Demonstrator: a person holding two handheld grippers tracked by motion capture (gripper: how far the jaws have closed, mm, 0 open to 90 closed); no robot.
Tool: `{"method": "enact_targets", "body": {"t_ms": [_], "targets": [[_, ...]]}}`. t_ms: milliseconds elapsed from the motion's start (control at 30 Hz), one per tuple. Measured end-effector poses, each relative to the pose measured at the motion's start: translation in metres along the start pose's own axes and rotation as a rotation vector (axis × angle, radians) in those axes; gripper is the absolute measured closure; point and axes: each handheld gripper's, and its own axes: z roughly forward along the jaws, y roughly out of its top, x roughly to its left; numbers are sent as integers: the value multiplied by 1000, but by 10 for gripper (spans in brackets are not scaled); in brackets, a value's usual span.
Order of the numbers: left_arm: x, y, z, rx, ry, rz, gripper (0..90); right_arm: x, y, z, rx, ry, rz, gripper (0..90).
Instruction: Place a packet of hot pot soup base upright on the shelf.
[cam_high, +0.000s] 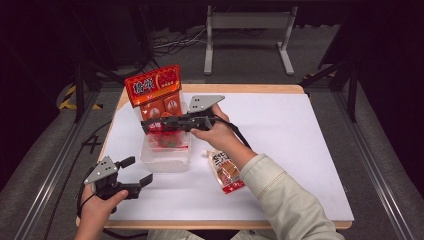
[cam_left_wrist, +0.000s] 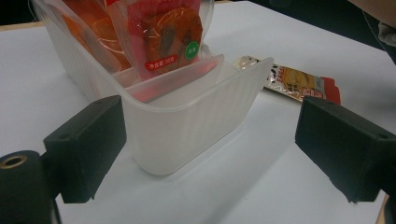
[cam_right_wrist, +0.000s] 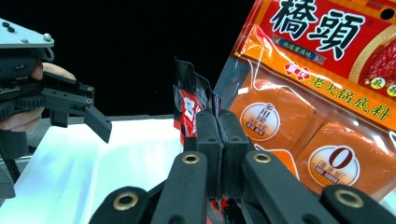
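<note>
- Translucent plastic makes up the bin (cam_high: 165, 159) on the white worktop (cam_high: 290, 150), and it already carries a tall red-and-orange hotpot-base pack (cam_high: 156, 92) standing at its far end, plus at least one smaller red sachet (cam_left_wrist: 166, 35) upright inside.
- Over that bin the right gripper (cam_high: 148, 125) has its fingers (cam_right_wrist: 209, 140) pressed tight together on a small dark-and-red packet (cam_right_wrist: 189, 105), held just in front of the tall pack (so this item looks mid-way into the bin, not yet let go).
- One yellow-and-red snack pack (cam_high: 227, 172) lies flat on the worktop just right of the bin; I judge it is what remains to be loaded.
- Down at the near left, the left gripper (cam_high: 137, 172) waits with its fingers (cam_left_wrist: 86, 140) spread wide, holding nothing, close to the bin's near corner.
- From above, the layout reads clearly, yet the pinched packet is hard to pick out among the red wrappers.
- From the right gripper view the clamp on the packet's edge is plain, with the pack's printed front beside it.
- From the left gripper view come the bin's ribbed wall, an inner divider and the sachet's label, along with the loose snack pack beyond.
</note>
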Motion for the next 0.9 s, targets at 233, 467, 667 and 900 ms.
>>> {"method": "enact_targets", "body": {"t_ms": [233,467,667,900], "targets": [[0,0,1,4,0,4,96,1,-1,-4,16,30,32,884],[0,0,1,5,1,6,96,6,-4,-2,71,41,36,880],[1,0,1,6,1,1,96,5,-14,3,96,38,63,874],[1,-1,1,7,0,2,95,2,-21,4,120,35,88,855]]}}
